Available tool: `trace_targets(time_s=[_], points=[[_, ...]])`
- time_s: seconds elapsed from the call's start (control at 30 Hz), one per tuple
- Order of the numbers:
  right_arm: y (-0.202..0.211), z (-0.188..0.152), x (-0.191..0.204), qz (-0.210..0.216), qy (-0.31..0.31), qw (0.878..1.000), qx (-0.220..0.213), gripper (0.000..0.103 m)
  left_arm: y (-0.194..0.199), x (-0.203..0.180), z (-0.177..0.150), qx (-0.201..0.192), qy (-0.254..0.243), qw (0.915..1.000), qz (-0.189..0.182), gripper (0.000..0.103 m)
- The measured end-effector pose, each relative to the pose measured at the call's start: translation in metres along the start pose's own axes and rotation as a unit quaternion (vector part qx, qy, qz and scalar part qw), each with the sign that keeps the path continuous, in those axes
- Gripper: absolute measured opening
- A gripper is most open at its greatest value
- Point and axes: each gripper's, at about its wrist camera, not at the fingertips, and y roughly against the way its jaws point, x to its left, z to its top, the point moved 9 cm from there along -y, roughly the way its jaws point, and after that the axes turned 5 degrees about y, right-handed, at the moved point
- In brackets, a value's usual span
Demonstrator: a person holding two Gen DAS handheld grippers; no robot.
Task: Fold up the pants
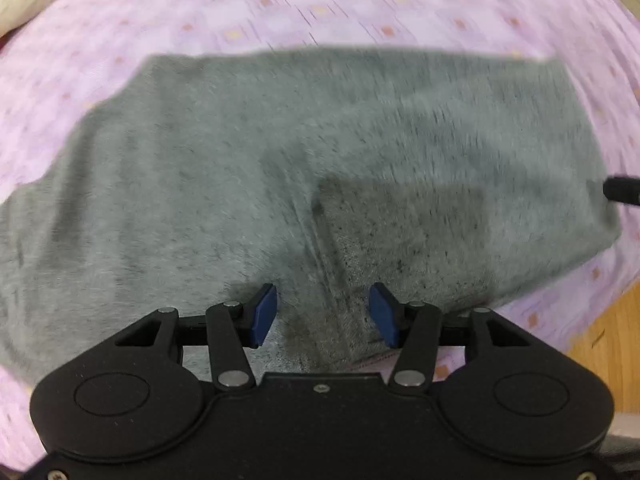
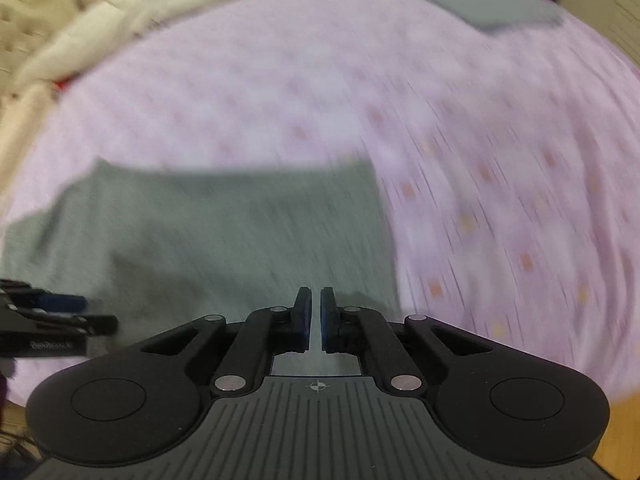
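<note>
Your grey pants [image 1: 312,168] are lying flat on the lilac patterned bed sheet [image 1: 280,4], filling the middle of the left wrist view and the lower left of the right wrist view. They already look doubled over into a compact block, so I'd guess you're partway through, lining up for the next fold.

Your left hand-held gripper [image 1: 323,316] has its blue pads spread apart, hovering over the near edge of the fabric right by a seam or crease, with nothing pinched. Your right hand-held gripper [image 2: 316,316] has its pads almost together with just a thin gap, and I can't see any cloth between them, so it looks empty. It sits near the right-hand edge of the pants.

For the next move, I'd say you need both grippers on the near edge, one toward each corner, so the fold lifts evenly instead of twisting. The right one would have to open first.

Hard to make out: both views are motion-blurred, so the layers and the waistband are a guess. The left side of the pants runs out of frame. There's a grey flat thing [image 2: 484,0] at the upper right of the right wrist view and a cream blanket [image 2: 80,20] at the upper left; I can't tell more than that.
</note>
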Motion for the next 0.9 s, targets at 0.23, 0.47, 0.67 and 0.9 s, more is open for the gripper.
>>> trace_targets(time_s=[0.23, 0.47, 0.67, 0.9], points=[[-0.045, 0.042, -0.005, 0.01, 0.033, 0.999, 0.01, 0.004, 0.019, -0.007, 0.043, -0.055, 0.05, 0.9972, 0.004, 0.057], [-0.066, 0.034, -0.021, 0.006, 0.037, 0.999, 0.04, 0.0, -0.02, 0.001, 0.066, -0.039, 0.114, 0.9915, 0.048, 0.064], [-0.065, 0.03, -0.026, 0.021, 0.033, 0.999, 0.025, 0.0, -0.021, 0.019, 0.049, -0.031, 0.165, 0.9849, 0.043, 0.073], [-0.062, 0.031, -0.036, 0.046, 0.021, 0.998, 0.021, 0.0, -0.006, 0.026, 0.001, -0.011, 0.16, 0.9839, 0.079, 0.073]])
